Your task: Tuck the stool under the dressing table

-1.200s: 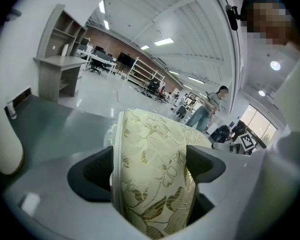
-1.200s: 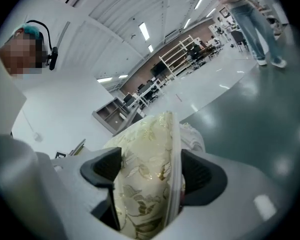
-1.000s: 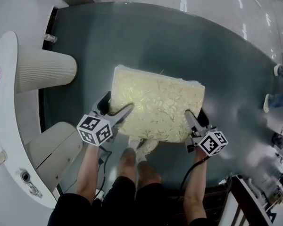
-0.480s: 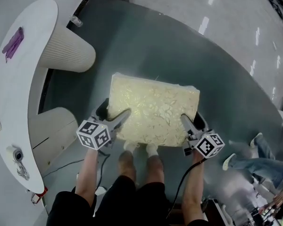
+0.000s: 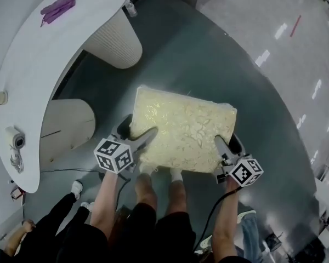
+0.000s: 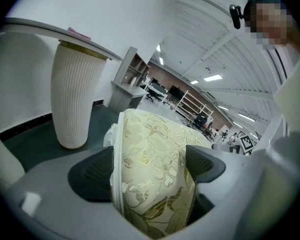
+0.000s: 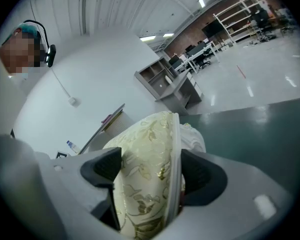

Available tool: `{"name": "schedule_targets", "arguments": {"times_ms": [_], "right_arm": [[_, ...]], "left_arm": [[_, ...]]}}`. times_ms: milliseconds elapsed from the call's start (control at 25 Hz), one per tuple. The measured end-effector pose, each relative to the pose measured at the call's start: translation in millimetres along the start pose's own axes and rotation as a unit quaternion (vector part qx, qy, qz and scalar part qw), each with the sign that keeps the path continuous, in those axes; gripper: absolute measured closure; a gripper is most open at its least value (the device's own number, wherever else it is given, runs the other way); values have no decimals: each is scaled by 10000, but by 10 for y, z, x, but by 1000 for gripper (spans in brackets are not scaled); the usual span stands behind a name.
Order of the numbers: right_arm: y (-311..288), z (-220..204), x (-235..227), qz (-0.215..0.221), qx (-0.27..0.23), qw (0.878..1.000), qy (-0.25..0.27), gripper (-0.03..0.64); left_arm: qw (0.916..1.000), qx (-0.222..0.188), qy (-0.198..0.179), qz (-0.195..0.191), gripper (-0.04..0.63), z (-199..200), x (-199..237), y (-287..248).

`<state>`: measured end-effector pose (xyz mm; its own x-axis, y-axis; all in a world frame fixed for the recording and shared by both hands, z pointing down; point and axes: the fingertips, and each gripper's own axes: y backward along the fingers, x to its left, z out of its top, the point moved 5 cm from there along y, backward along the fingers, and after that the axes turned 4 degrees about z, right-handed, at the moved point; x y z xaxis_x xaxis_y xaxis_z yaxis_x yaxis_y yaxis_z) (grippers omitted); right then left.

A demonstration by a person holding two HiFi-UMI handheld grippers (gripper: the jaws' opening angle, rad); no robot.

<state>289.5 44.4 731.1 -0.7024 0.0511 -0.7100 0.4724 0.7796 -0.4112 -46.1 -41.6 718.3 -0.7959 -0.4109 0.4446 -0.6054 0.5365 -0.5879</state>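
Stool (image 5: 182,129) nearer dressing table (image 5: 55,53), pinched in left gripper (image 5: 136,132) and right gripper (image 5: 227,144) jaws

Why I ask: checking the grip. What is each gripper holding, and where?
Both hold the cream, gold-flowered cushioned stool: left gripper clamps its near-left edge, right gripper its near-right edge.
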Motion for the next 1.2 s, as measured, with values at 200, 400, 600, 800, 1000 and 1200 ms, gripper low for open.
{"name": "schedule_targets", "arguments": {"times_ms": [200, 400, 600, 800, 1000, 1200], "right_arm": [[-5, 11, -21, 31, -35, 10000, 39, 244], [443, -164, -44, -315, -524, 9978, -252, 244], [233, -88, -75, -79, -374, 9991, -180, 244], [-22, 10, -41, 230, -59, 9997, 98, 244], [-98, 110, 53, 176, -134, 9988, 431, 244], [130, 86, 193, -658, 404, 9964, 338, 244]], "left_arm": [[10000, -37, -10, 9, 129, -10, -8, -8], [9979, 254, -426, -421, 130, 48, -279, -106], [9992, 130, -324, -189, 130, 71, -180, -63], [9997, -172, -71, 142, 132, -19, -49, 83], [9991, -431, 3, -51, 132, -6, 58, 38], [9964, 130, 685, -475, 132, -279, 109, -92]]}}
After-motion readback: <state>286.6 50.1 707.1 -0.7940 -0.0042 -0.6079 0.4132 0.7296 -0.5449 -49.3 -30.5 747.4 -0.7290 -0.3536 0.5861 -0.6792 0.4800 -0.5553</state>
